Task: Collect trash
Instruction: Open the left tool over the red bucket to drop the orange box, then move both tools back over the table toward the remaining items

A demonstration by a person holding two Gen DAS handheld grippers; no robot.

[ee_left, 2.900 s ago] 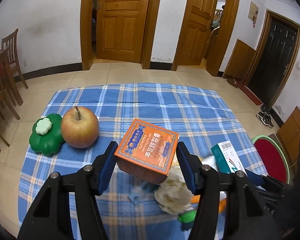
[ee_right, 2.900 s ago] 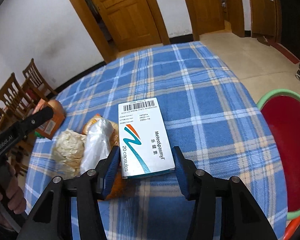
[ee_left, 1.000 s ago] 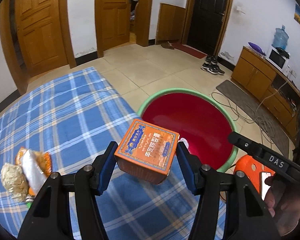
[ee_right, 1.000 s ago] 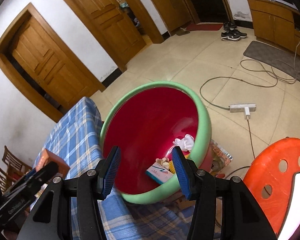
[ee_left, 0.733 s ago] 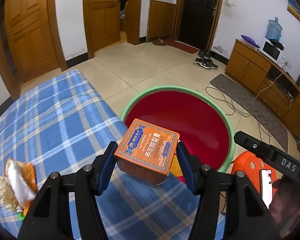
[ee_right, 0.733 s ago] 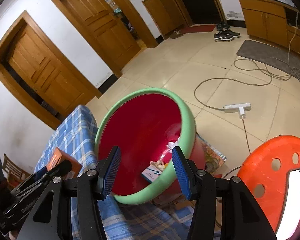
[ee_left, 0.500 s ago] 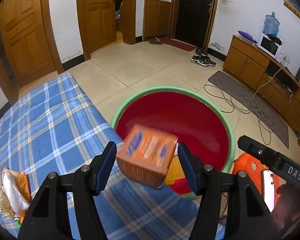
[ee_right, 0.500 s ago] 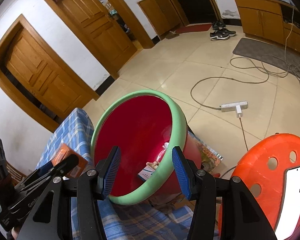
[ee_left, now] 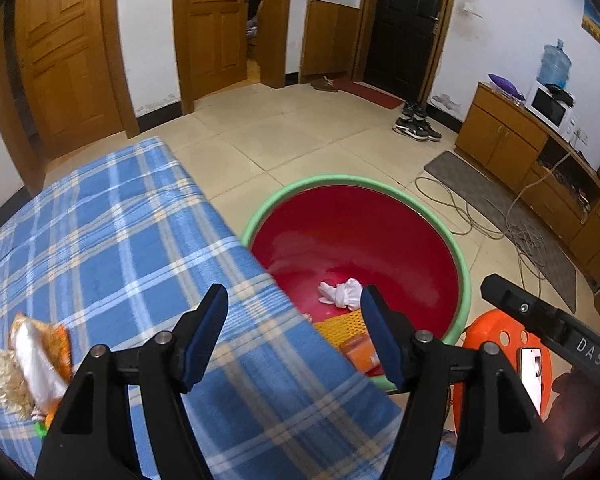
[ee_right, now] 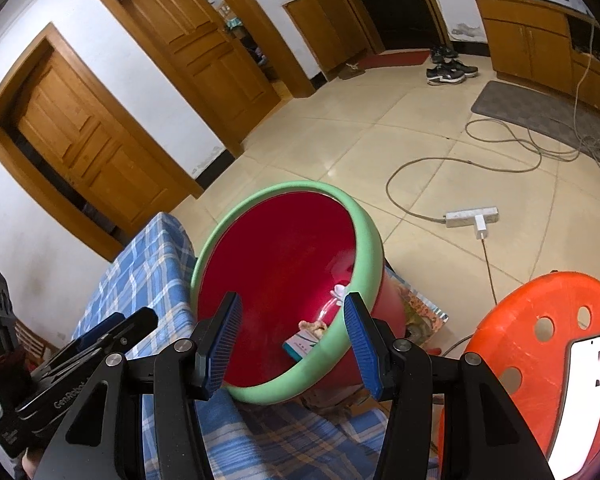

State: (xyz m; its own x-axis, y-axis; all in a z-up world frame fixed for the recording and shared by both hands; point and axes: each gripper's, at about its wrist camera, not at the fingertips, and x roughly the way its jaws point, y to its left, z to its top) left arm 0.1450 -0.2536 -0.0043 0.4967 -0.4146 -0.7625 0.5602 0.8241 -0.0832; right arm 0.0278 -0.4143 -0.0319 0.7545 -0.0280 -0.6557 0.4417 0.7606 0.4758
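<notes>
Left gripper (ee_left: 294, 322) jaws had just opened, empty; orange box (ee_left: 358, 352) lay in red basin (ee_left: 462, 264); right gripper (ee_right: 292, 330) apart, empty.

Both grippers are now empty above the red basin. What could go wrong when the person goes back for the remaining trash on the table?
1. The crumpled wrappers lie near the edge of the checked tablecloth; a clumsy grasp might push them off.
2. The left gripper and right gripper are close together, so they might collide when turning back.
3. The wrappers look loose, so pieces might fall beside the red basin.
</notes>
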